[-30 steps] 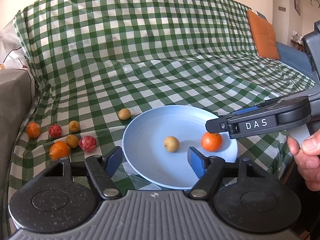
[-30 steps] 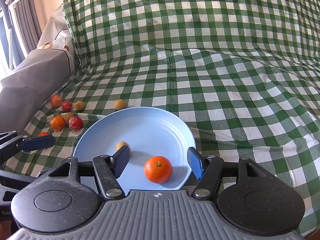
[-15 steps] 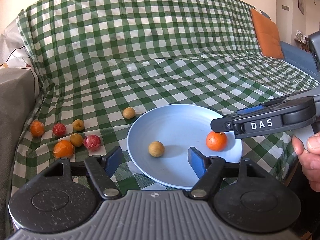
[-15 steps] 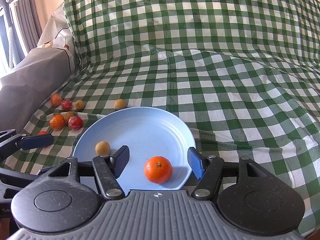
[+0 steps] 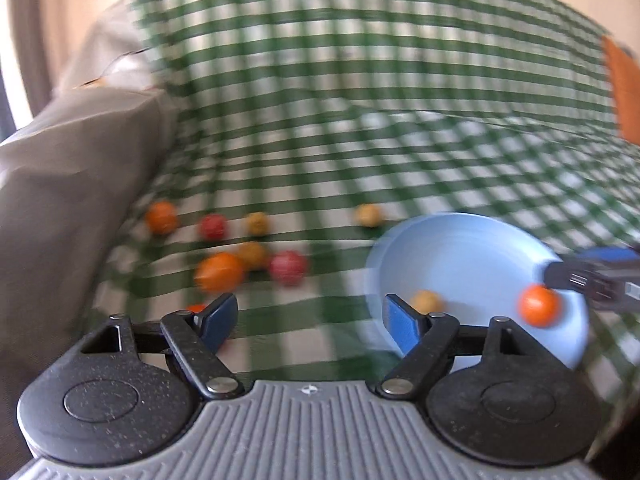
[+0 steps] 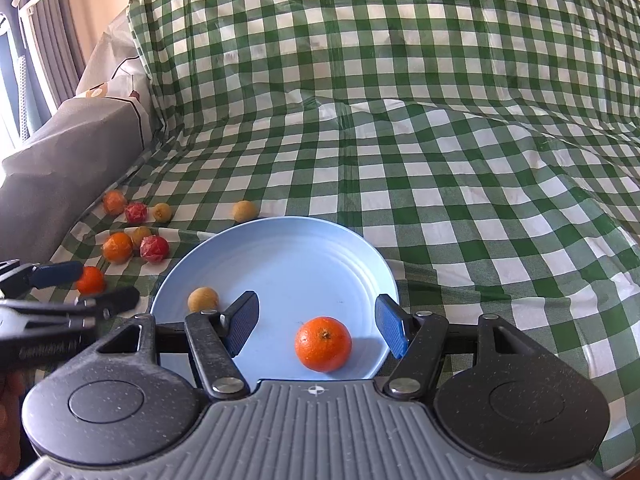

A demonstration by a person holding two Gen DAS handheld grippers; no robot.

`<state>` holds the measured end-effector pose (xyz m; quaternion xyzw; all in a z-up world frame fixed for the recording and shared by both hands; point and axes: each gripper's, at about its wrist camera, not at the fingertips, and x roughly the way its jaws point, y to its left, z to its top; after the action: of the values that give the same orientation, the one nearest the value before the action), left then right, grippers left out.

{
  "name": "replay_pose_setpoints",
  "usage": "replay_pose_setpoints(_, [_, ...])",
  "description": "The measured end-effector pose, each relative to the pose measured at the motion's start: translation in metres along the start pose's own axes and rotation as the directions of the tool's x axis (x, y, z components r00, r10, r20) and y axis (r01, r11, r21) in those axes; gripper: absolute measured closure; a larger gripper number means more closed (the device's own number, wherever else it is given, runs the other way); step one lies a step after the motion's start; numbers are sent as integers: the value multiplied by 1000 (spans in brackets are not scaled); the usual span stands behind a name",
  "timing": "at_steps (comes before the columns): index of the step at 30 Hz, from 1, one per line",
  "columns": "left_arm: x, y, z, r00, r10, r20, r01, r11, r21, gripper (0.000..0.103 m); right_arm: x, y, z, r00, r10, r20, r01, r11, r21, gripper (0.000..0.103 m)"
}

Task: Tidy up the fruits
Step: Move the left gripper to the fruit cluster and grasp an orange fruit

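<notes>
A light blue plate lies on the green checked cloth; it also shows in the blurred left wrist view. On it sit an orange and a small tan fruit. Several loose fruits lie left of the plate: oranges, red ones and tan ones. My right gripper is open and empty, over the plate's near edge, with the orange between its fingers. My left gripper is open and empty, left of the plate; it shows in the right wrist view by an orange.
A grey covered armrest rises at the left, close behind the loose fruits. The checked cloth runs up the sofa back behind the plate. An orange cushion sits far right.
My left gripper has swung quickly leftwards, away from the plate toward the loose fruits. The tan fruit has rolled to the plate's left side. The right gripper and the orange have stayed put.
</notes>
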<state>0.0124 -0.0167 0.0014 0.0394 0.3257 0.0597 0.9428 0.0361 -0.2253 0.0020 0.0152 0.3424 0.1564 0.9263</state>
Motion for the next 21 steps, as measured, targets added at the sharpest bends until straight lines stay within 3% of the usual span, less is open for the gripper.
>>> replay_pose_setpoints(3, [9,13,2,995,96,-36,-99,993,-70,18,2,1,0,1000,4,-4,-4,1000,1,37])
replay_pose_setpoints(6, [17,23,2,988,139,-66,-145,983,-114,18,4,2,1,1000,9,-8,-9,1000,6,36])
replay_pose_setpoints(21, [41,36,-1,973,188,-134,-208,965,-161,20,12,10,11,998,63,-15,-61,994,87,36])
